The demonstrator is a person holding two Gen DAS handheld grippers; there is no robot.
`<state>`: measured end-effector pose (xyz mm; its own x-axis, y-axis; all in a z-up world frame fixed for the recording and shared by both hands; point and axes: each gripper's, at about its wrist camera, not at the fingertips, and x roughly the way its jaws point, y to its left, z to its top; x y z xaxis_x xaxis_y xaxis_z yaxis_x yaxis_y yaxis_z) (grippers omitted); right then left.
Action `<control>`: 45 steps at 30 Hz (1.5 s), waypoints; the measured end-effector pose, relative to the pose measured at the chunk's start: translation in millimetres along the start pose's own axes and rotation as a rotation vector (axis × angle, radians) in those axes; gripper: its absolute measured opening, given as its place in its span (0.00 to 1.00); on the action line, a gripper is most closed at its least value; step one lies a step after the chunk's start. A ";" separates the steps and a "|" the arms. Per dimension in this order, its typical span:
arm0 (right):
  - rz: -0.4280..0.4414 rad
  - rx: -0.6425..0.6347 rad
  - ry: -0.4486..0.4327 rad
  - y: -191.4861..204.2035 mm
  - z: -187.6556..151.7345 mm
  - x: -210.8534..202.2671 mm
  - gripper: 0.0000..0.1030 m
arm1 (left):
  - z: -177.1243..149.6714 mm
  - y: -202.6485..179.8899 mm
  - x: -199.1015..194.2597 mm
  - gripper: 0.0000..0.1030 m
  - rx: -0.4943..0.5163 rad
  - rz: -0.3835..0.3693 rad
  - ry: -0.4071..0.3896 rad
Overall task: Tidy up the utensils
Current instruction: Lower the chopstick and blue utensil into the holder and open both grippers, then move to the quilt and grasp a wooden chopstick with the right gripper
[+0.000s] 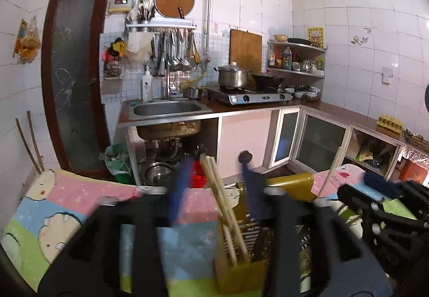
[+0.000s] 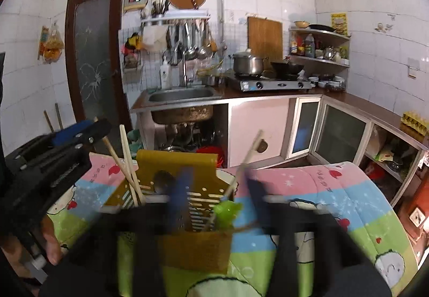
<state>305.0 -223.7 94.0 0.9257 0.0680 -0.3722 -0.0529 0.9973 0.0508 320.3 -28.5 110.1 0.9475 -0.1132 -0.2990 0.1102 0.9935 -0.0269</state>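
A mustard-yellow slotted utensil holder [image 1: 241, 275] [image 2: 195, 251] stands on a table under a cartoon-print cloth [image 1: 67, 205] [image 2: 335, 205]. Pale chopsticks [image 1: 214, 181] [image 2: 128, 168] lean in its left compartment. In the right wrist view a metal spoon [image 2: 161, 181] rests against its back wall, and a green-handled utensil [image 2: 228, 212] and a wooden stick [image 2: 249, 152] sit in its right compartment. My left gripper [image 1: 214, 189] [image 2: 88, 130] is open, its blue fingers either side of the chopsticks without touching them. My right gripper [image 2: 219, 195] [image 1: 388, 197] is open over the holder's right compartment.
A person's hand [image 2: 51, 243] holds the left gripper. Beyond the table are a counter with a steel sink [image 1: 167, 109], a gas stove [image 1: 249, 96] with a pot and a wok, hanging ladles [image 1: 174, 55], glass-door cabinets [image 1: 319, 144] and a red bucket [image 2: 211, 152].
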 end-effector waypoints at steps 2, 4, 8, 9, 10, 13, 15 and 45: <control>-0.009 -0.001 -0.003 -2.7 -5.0 -17.5 0.60 | -0.8 5.3 -21.0 0.74 0.008 0.015 -0.019; -0.020 0.008 0.020 -6.7 -14.1 -31.8 0.60 | -5.1 10.5 -38.2 0.81 0.029 0.028 -0.008; -0.025 0.029 0.129 -9.9 -51.7 -47.4 0.61 | -29.0 22.4 -64.6 0.94 0.048 0.052 0.057; -0.027 0.026 0.154 -9.3 -61.1 -49.0 0.61 | -38.3 25.2 -68.8 0.95 0.047 0.049 0.090; -0.030 0.021 0.185 -7.4 -74.1 -50.7 0.61 | -44.8 27.8 -70.0 0.95 0.044 0.048 0.117; -0.027 0.014 0.262 -1.9 -107.6 -53.3 0.62 | -74.7 36.8 -71.6 0.95 0.023 0.044 0.239; -0.023 0.005 0.309 2.8 -127.0 -54.2 0.62 | -97.7 42.0 -72.8 0.95 0.008 0.037 0.308; -0.041 -0.033 0.503 45.8 -181.4 -32.1 0.07 | -191.2 42.2 -62.6 0.95 0.038 0.004 0.584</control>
<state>204.9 -175.3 -59.8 0.6325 0.0253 -0.7742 -0.0397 0.9992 0.0002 208.3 22.0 -54.7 0.6267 -0.0755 -0.7756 0.1277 0.9918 0.0066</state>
